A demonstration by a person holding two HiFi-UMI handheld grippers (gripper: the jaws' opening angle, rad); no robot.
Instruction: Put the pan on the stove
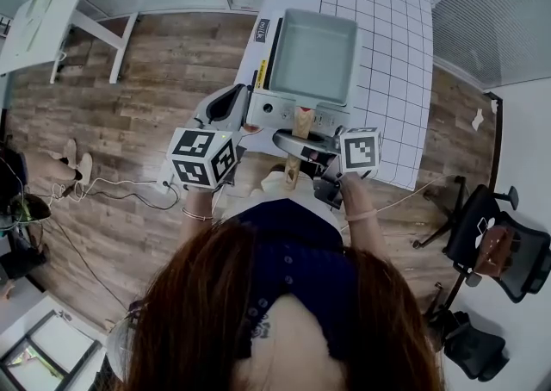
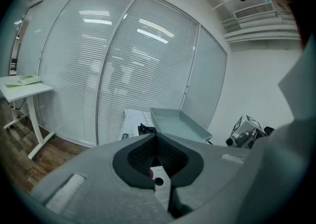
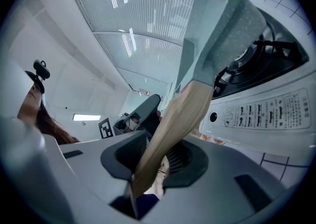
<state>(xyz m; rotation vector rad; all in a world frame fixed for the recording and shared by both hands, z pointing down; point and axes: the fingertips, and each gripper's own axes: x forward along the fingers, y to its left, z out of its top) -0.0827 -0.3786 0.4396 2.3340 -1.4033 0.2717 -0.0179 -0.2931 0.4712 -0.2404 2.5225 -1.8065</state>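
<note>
A pale green square pan (image 1: 314, 53) hangs over the white tabletop stove (image 1: 277, 110). Its wooden handle (image 1: 295, 152) points back toward me. My right gripper (image 1: 320, 157) is shut on that handle. In the right gripper view the pan (image 3: 217, 35) is tipped on its side above the stove (image 3: 266, 107) and its black burner (image 3: 264, 55), and the handle (image 3: 177, 119) runs between the jaws of the right gripper (image 3: 155, 144). My left gripper (image 1: 225, 105) hovers left of the stove, apart from the pan. In its own view the left gripper (image 2: 157, 139) looks shut and empty, with the pan (image 2: 180, 122) ahead.
The stove stands on a white table with a grid top (image 1: 392, 45). Black office chairs (image 1: 499, 247) are at the right. A white desk (image 1: 52, 10) stands at the far left. Cables (image 1: 112, 191) and shoes (image 1: 73, 161) lie on the wooden floor.
</note>
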